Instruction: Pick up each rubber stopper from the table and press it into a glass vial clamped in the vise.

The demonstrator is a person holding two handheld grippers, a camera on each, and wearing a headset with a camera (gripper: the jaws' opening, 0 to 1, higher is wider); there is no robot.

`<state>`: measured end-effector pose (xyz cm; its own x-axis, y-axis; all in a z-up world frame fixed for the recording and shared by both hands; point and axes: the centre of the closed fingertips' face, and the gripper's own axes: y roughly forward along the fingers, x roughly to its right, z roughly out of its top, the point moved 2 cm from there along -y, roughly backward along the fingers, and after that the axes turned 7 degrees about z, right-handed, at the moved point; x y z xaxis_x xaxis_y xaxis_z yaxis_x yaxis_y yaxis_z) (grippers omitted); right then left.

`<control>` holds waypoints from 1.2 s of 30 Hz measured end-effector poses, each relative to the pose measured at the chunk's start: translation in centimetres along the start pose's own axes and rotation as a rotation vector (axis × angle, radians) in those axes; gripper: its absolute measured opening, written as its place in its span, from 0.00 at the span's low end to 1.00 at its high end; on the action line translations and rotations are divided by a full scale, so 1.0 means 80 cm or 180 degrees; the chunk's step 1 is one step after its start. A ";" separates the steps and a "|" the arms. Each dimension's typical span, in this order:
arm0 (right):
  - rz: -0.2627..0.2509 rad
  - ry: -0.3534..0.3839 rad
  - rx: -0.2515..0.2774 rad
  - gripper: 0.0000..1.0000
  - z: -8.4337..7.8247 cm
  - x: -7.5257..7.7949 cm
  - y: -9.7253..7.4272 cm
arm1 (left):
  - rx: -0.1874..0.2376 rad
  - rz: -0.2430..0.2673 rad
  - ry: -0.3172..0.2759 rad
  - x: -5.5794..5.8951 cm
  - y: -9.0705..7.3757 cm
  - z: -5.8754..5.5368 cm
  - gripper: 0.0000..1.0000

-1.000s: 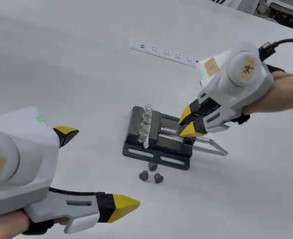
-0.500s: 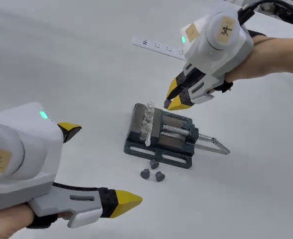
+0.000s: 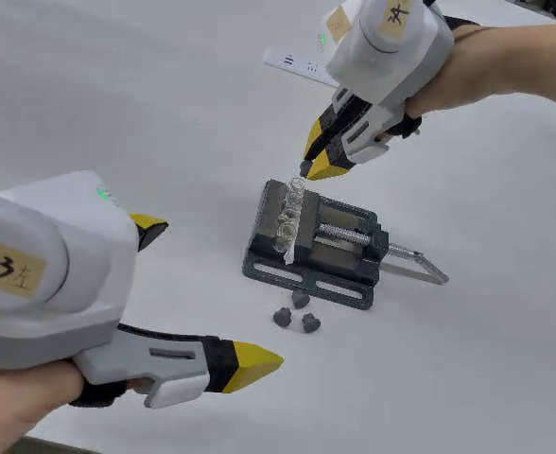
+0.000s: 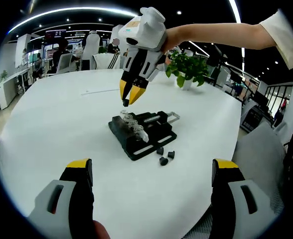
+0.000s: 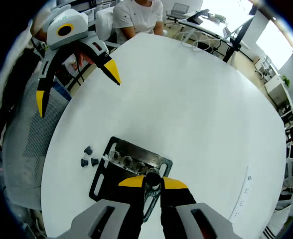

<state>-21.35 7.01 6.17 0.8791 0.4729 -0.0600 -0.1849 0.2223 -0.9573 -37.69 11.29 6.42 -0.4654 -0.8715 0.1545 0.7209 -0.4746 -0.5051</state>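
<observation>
The right tongs (image 3: 316, 163), pinched on a stopper (image 5: 153, 180), hung just above the far end of the vial row (image 3: 289, 216); the left tongs (image 3: 212, 292) gaped empty.

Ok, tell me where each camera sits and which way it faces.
Head view: on the headset, looking down at the vise, left gripper and right gripper; a forearm shows.
Left gripper view: low, looking across the table at the vise; its own open jaws show.
Right gripper view: above the vials, looking down; its own jaws pinch a stopper.
Both gripper views share the three loose stoppers.
</observation>
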 end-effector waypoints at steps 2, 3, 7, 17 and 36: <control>0.0030 0.0025 -0.0002 0.07 0.000 -0.001 0.002 | -0.0002 0.0001 -0.0010 0.000 0.001 0.000 0.99; 0.0057 0.0042 -0.0004 0.07 0.000 -0.003 0.003 | -0.0003 0.0001 -0.0015 0.000 0.001 -0.001 0.99; 0.0105 0.0049 -0.0029 0.07 -0.001 -0.005 0.007 | -0.0010 0.0008 -0.0040 -0.001 0.002 -0.005 0.99; 0.0148 0.0080 -0.0038 0.07 -0.003 -0.006 0.011 | -0.0023 0.0025 -0.0091 -0.001 0.000 -0.008 0.99; 0.0156 0.0058 -0.0059 0.07 -0.006 -0.011 0.013 | -0.0043 0.0008 -0.0125 0.003 0.001 -0.014 0.99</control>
<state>-22.15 6.41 5.09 0.8770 0.4673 -0.1119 -0.2200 0.1833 -0.9581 -38.33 11.23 5.48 -0.4428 -0.8771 0.1864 0.7151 -0.4708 -0.5168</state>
